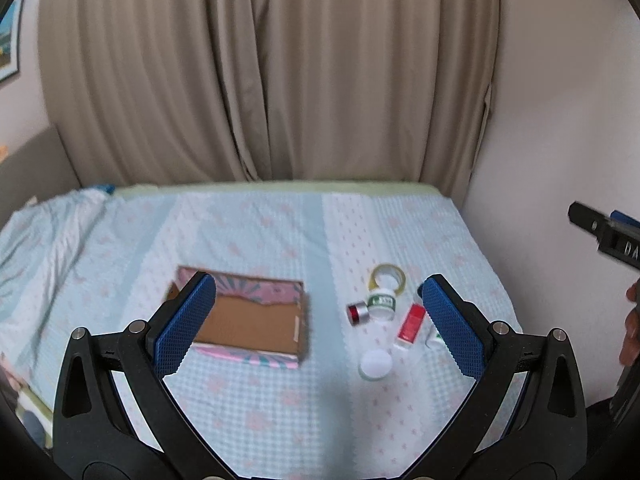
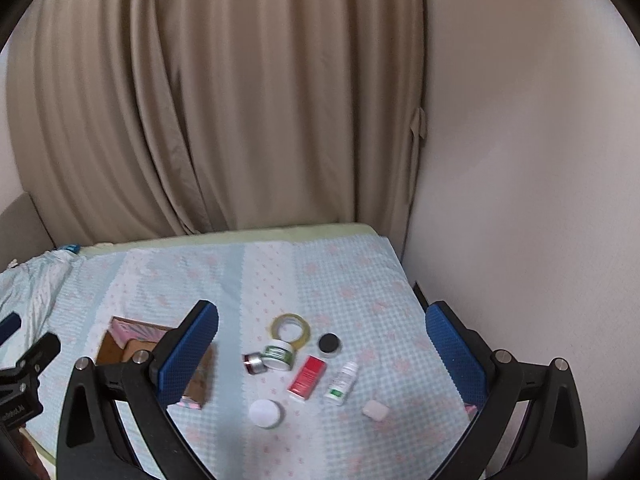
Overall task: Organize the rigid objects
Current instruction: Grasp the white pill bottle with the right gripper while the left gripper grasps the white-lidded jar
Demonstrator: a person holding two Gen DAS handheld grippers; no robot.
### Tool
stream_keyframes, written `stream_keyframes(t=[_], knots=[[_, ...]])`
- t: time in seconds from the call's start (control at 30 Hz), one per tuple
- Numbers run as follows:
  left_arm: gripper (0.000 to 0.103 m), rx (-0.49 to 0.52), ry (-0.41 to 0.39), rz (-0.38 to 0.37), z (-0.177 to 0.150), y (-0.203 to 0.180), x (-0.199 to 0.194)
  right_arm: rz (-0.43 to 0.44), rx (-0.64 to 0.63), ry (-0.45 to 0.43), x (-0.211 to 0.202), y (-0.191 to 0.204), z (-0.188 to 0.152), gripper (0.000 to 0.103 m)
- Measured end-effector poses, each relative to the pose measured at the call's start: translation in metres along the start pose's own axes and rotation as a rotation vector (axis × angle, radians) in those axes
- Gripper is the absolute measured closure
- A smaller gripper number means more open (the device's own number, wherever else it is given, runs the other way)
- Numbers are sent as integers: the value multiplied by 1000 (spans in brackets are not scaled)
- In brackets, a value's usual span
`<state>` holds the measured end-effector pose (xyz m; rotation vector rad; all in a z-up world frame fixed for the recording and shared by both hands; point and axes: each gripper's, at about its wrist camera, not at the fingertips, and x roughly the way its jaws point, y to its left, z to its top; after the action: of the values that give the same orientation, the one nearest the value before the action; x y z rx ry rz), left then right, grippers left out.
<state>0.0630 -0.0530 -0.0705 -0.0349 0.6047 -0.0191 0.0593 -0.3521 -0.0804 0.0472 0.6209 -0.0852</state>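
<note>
Left gripper [image 1: 318,312] – jaws released, empty, above the bed [image 1: 256,240]. Cardboard box [image 1: 256,320] lies open behind its left jaw. Right gripper [image 2: 322,344] likewise wide apart, nothing held; btwn its jaws: tape roll [image 2: 291,330], jar [image 2: 279,356], red box [image 2: 307,377] w/ long axis running up-right, white bottle [image 2: 342,383] pointing the same way. Beige curtain [image 2: 220,100] behind, wall at right.

Both grippers: black frames w/ silver screws, 2 blue textured fingers [image 1: 192,320].
</note>
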Motion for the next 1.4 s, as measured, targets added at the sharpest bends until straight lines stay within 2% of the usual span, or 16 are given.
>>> stream_keyframes(t=[0.07,0.17,0.27,0.33,0.47,0.57,0.63,0.8,1.0,1.17,1.27,1.3,1.33,1.4], knots=[[0,-7,45,-4,-12,-12,29,-9,8,37,25,-15,-1,0],[0,-11,178,-13,-35,-33,68,-8,23,110,70,-39,-7,0],[0,4,267,-28,-61,-50,108,-8,27,202,120,-56,-20,0],[0,1,354,-51,-84,-65,137,3,48,280,156,-65,-32,0],[0,-12,535,-88,-131,-85,198,38,123,441,220,-79,-63,0],[0,8,659,-89,-167,-92,240,45,162,551,263,-85,-90,0],[0,0,708,-102,-183,-106,262,49,193,627,289,-84,-110,0],[1,7,834,-74,-237,-108,324,51,329,795,348,-84,-161,1],[1,86,893,-37,-278,-117,360,24,380,905,398,-75,-197,15],[2,120,896,27,-288,-122,375,12,379,948,417,-69,-210,17],[7,114,892,31,-289,-119,381,19,383,953,425,-64,-213,19],[11,117,893,35,-289,-115,384,19,385,957,428,-63,-215,28],[16,121,895,44,-288,-110,390,17,385,965,433,-61,-218,33],[18,107,910,41,-289,-112,395,26,396,988,440,-58,-223,47]])
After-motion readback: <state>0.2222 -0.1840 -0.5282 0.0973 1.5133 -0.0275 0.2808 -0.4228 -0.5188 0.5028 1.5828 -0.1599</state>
